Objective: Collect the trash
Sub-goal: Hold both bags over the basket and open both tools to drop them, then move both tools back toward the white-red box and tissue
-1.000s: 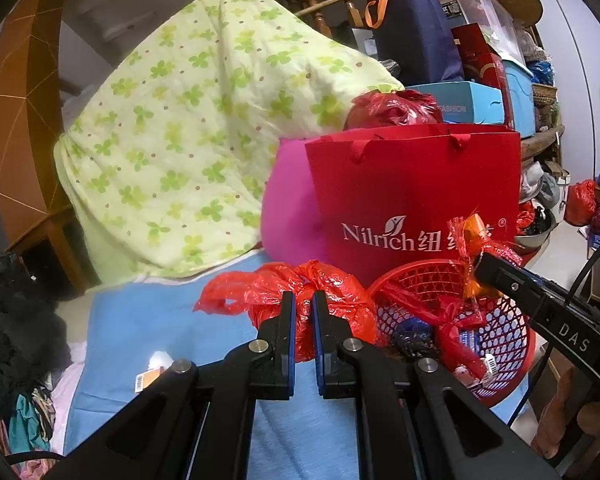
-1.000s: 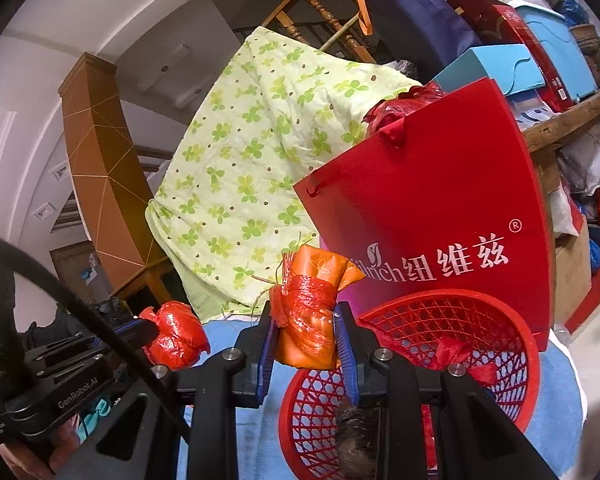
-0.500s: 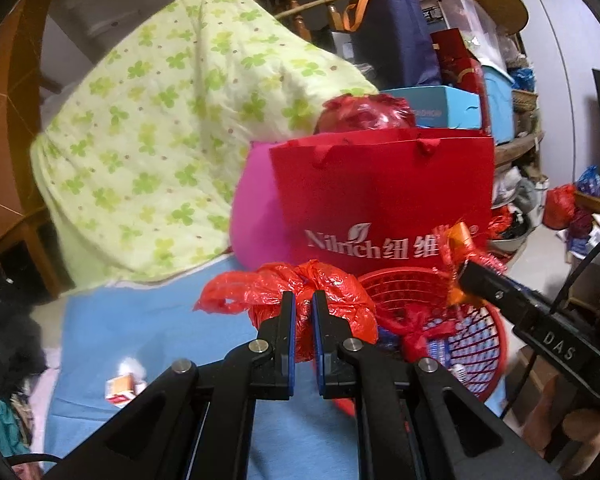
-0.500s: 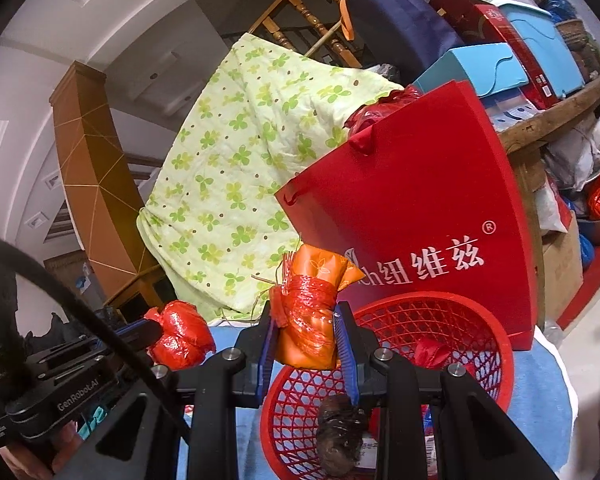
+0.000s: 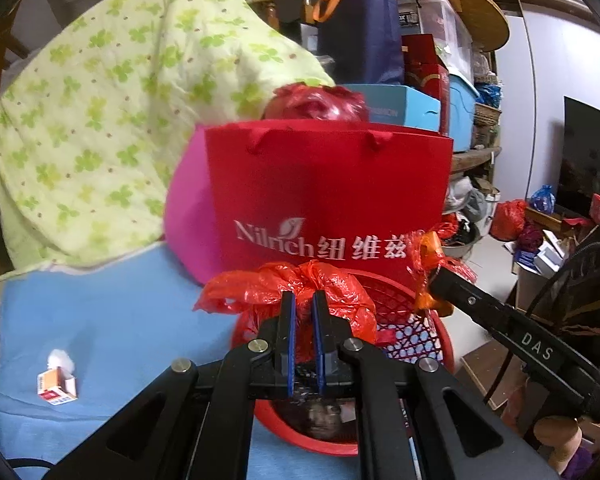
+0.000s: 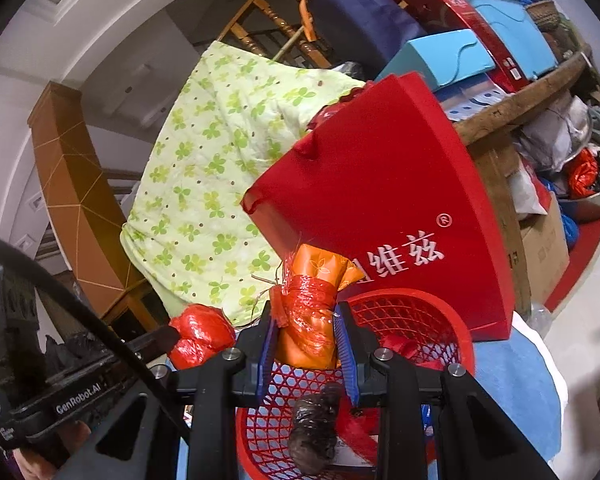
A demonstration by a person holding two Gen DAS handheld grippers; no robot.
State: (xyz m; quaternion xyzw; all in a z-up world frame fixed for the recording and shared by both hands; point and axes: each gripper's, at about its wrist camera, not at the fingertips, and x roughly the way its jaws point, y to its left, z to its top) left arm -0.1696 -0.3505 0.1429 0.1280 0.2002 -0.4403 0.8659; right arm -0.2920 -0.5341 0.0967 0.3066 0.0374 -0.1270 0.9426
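1 red mesh basket [image 5: 436, 332], below and just ahead of both claws. 2 grippers: left gripper [image 5: 303, 308], right gripper [image 6: 306, 332]. 1 red plastic bag bundle [image 5: 288, 284], between the left claw's tips. 1 orange packet wrapped in red plastic [image 6: 312, 300], between the right claw's tips. 1 dark wrapped lump [image 6: 314, 432], in the basket under the right claw. 1 red paper bag [image 5: 328, 188], beyond the basket. 1 pink bag [image 5: 188, 216], left of it. 1 small carton [image 5: 56, 388], far left of the left claw. 1 green floral quilt [image 5: 112, 92], behind. 1 blue cloth [image 5: 112, 320], underneath.
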